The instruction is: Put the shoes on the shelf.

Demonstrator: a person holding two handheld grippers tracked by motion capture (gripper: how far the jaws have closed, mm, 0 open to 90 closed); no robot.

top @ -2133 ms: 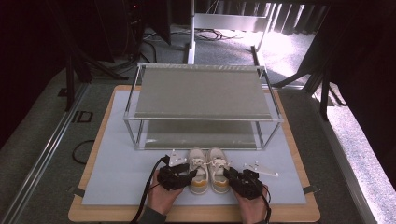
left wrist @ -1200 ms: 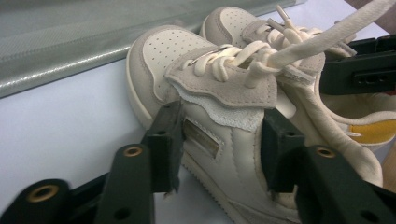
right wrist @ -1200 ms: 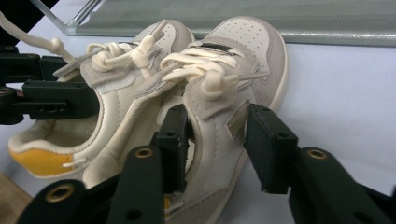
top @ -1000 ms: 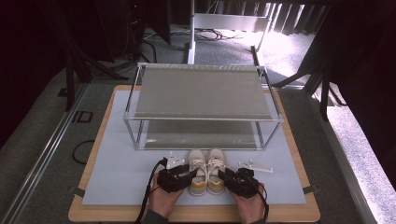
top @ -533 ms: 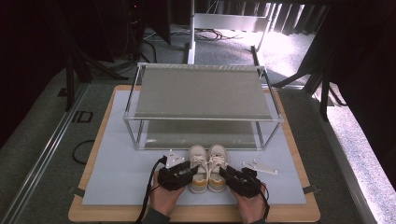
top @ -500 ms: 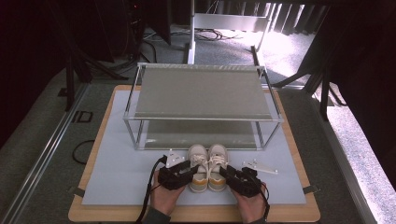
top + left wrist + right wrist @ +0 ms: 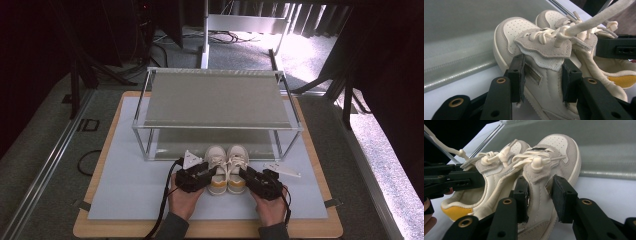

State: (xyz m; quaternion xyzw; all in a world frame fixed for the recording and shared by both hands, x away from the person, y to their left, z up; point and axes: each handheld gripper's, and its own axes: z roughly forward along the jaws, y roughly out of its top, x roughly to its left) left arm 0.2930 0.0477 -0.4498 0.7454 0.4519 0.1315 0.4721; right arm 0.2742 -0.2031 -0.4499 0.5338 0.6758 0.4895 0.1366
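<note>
Looking down, I see the cream shoes (image 7: 226, 169) paired on the counter (image 7: 125, 185) before the metal shelf rack (image 7: 215, 100); my left hand-held gripper (image 7: 541, 75) pinches the left shoe's smooth leather side, the right hand-held gripper (image 7: 539, 195) the other's (suede tongues, perforated toes, yellow heels).

Two small cream leather sneakers with grey suede overlays, perforated toe caps and yellow heel linings stand upright, side by side and touching: left sneaker (image 7: 216, 164), right sneaker (image 7: 236, 162). Toes point at the shelf; laces appear loosely knotted.
</note>
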